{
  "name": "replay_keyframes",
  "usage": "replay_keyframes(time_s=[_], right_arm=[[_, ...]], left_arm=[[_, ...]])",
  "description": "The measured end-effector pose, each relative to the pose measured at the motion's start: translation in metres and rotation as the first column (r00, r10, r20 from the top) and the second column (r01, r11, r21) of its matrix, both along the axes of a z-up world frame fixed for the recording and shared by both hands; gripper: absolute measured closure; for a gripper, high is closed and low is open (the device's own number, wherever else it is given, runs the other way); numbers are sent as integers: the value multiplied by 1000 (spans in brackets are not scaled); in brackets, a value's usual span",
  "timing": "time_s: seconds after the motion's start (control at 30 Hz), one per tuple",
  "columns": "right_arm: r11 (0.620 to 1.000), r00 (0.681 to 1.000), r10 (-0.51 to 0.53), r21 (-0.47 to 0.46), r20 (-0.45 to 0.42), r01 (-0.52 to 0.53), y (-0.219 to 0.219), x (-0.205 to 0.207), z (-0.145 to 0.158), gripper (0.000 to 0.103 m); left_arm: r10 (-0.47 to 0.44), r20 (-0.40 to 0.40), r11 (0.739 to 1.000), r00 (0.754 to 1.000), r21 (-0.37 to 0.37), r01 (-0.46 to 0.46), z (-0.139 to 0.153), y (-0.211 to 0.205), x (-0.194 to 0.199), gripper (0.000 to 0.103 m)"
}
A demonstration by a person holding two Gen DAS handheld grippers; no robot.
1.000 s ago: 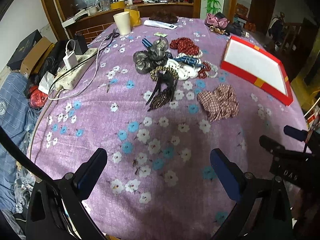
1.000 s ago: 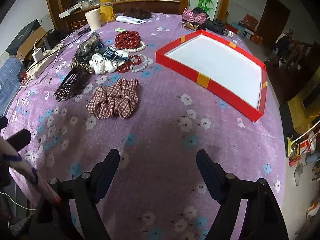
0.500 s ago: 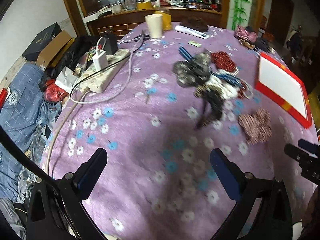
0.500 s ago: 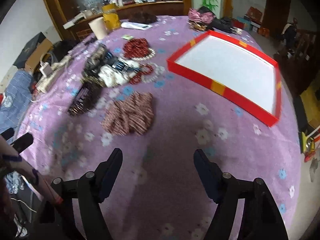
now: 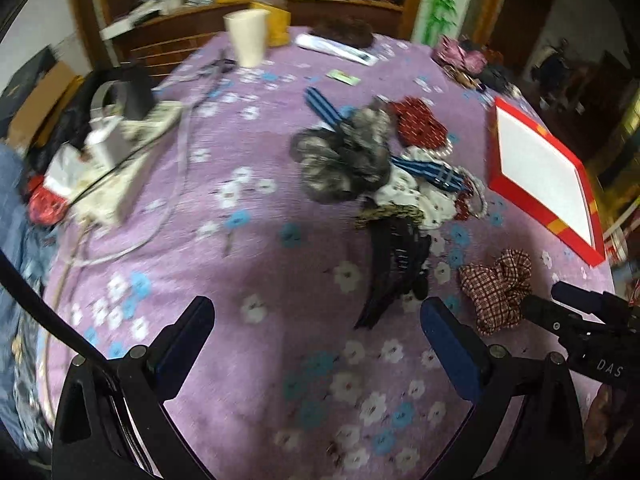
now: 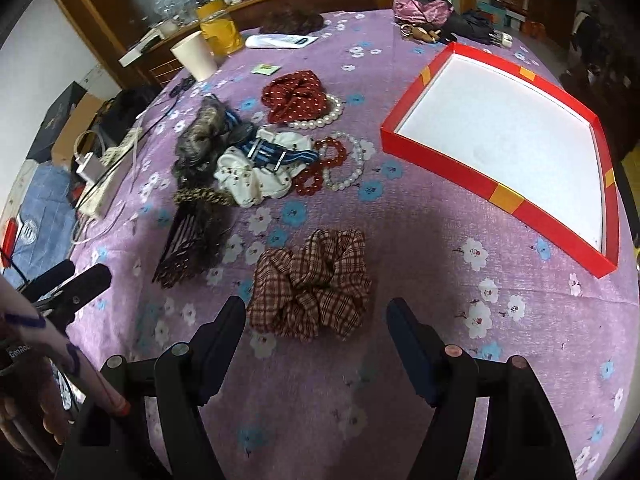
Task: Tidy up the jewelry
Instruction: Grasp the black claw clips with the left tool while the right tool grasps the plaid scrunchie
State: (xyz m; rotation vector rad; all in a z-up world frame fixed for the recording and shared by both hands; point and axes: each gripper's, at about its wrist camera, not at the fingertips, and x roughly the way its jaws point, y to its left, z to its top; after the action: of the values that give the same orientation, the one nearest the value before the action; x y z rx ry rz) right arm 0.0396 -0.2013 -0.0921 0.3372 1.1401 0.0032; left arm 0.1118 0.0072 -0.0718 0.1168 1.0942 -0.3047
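A plaid scrunchie (image 6: 312, 284) lies on the purple flowered cloth just ahead of my open, empty right gripper (image 6: 316, 340). It also shows in the left wrist view (image 5: 496, 288). A dark claw clip (image 6: 192, 240) lies to its left and shows in the left wrist view (image 5: 396, 268). Behind are a white scrunchie (image 6: 256, 172), a blue striped band (image 6: 272, 154), red beads (image 6: 320, 164), pearl bracelets (image 6: 352, 164), a red dotted scrunchie (image 6: 296, 96) and a grey scrunchie (image 6: 200, 140). The red tray (image 6: 496, 196) with its white inside stands at right. My left gripper (image 5: 316, 340) is open and empty over bare cloth.
A power strip with chargers and cables (image 5: 120, 152) lies at the left table edge. A paper cup (image 5: 248, 38), a yellow container (image 6: 220, 34) and a remote (image 5: 336, 48) stand at the back. Bags (image 6: 424, 4) sit at the far right. The table edge is near on both sides.
Both grippers moved forward toward the pile. The right gripper has come close up to the plaid scrunchie. The left view swung left and then back toward the claw clip. Both stay open.
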Motion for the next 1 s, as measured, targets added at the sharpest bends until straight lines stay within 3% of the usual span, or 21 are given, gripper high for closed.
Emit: replay_keyframes(time_s=[0.27,0.37,0.43,0.53,0.6,0.7,0.87,0.93,1.0], right_arm=[[997,997,-68,24,-47,69,-6,12,-19,26],[996,995,-83,33,-62,86,-5,15,-26,26],[995,993,-93,37,-67,95,-4,16,-29,30],[991,990,-110,64,-88,116,-5,16,-33,49],[988,988,-117,92,-99,126,-6,16,-34,72],[981,986,-129,133,-104,142,-9,12,-31,83],[970,982,-141,180,-125,162,-14,-5,-27,88],[965,981,-143,202,-132,168,-16,-15,-24,88],[953,981,-138,251,-139,170,-19,-25,-22,89]], left_arm=[[-132,-78,991,988,-39,129,-31,-26,25,4],[-162,-129,986,978,-52,156,-41,-31,30,35],[-179,-181,983,967,-72,169,-50,-35,33,74],[-185,-199,980,963,-113,165,-49,-33,32,80],[-187,-239,975,953,-167,149,-48,-27,31,80],[-202,-280,962,939,-235,137,-40,-13,24,87],[-248,-291,937,924,-313,153,-24,9,9,87],[-287,-312,907,906,-392,153,-20,19,6,87],[-338,-336,860,879,-489,143,-19,24,4,88]])
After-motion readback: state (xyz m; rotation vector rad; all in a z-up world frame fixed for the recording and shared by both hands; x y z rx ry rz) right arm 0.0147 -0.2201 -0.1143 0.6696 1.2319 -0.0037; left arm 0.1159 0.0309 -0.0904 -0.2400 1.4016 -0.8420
